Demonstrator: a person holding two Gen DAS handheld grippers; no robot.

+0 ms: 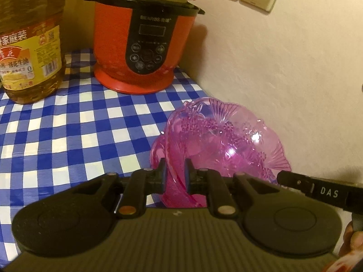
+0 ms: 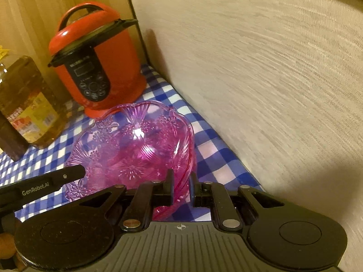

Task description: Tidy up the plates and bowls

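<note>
A pink see-through plastic bowl with a moulded flower pattern (image 1: 217, 136) is tilted over the blue checked tablecloth, close to the wall. My left gripper (image 1: 174, 176) is shut on its near left rim. My right gripper (image 2: 181, 189) is shut on the bowl's (image 2: 136, 149) right rim. It looks like more than one pink bowl nested together, but I cannot tell for sure. A finger of the right gripper (image 1: 317, 190) shows in the left wrist view, and a finger of the left gripper (image 2: 45, 181) shows in the right wrist view.
A red electric pressure cooker (image 1: 145, 43) stands at the back by the wall corner. A large bottle of cooking oil (image 1: 29, 52) stands to its left. The blue checked tablecloth (image 1: 68, 124) spreads to the left. The wall (image 2: 272, 90) runs along the right edge.
</note>
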